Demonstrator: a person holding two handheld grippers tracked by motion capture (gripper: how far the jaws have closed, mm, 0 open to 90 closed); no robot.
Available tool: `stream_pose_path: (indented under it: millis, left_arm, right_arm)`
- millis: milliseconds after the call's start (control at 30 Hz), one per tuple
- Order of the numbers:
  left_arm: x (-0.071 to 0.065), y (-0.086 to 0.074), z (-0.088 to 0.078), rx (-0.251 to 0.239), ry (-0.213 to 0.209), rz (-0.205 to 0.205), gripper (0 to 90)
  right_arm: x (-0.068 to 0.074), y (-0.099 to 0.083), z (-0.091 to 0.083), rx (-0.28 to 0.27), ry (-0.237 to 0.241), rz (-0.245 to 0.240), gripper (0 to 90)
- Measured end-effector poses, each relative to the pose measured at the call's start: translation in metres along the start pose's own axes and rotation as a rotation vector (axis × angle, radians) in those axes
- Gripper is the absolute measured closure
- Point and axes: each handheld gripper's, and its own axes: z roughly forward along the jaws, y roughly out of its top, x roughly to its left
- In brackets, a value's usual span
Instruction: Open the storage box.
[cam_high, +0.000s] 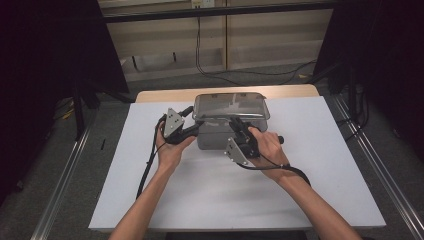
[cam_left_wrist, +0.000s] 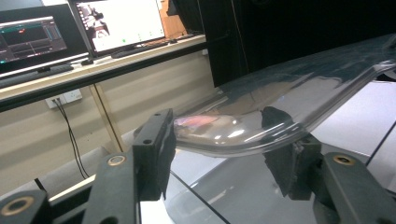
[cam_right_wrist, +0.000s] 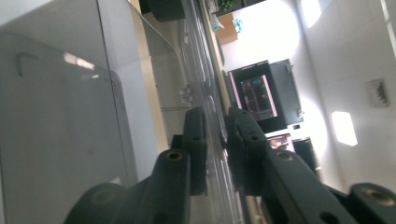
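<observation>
A clear plastic box (cam_high: 216, 136) with a clear lid (cam_high: 231, 104) stands at the far middle of the white table top (cam_high: 300, 175). My right gripper (cam_high: 239, 125) is at the lid's near edge. In the right gripper view the gripper (cam_right_wrist: 217, 135) has its jaws nearly together, pinching the thin lid rim (cam_right_wrist: 201, 56), with the box wall (cam_right_wrist: 46, 116) to the left. My left gripper (cam_high: 192, 131) sits at the lid's left near corner. In the left gripper view the gripper (cam_left_wrist: 219, 144) has its jaws standing apart, and the lid's rounded corner (cam_left_wrist: 280, 93) lies between them.
A wooden table edge (cam_high: 165, 94) shows behind the white top. Cables (cam_high: 235, 75) lie on the floor beyond, and metal rails (cam_high: 65, 175) run along both sides. Monitors (cam_left_wrist: 116, 23) stand on a desk in the left gripper view.
</observation>
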Motion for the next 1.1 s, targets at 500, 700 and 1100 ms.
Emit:
stream_pose_path:
  millis: [500,700,1100]
  left_arm:
    - [0.003,0.007,0.001,-0.010,0.001,-0.001,48.5]
    - [0.004,0.007,0.001,-0.003,-0.001,-0.009,48.8]
    - [0.008,0.012,0.003,-0.018,-0.002,-0.016,52.0]
  right_arm:
    - [-0.019,-0.029,0.001,-0.035,0.053,0.347,48.6]
    - [-0.028,-0.044,0.001,-0.052,0.108,0.519,37.1]
    - [-0.040,-0.080,-0.002,-0.096,0.128,0.792,29.5]
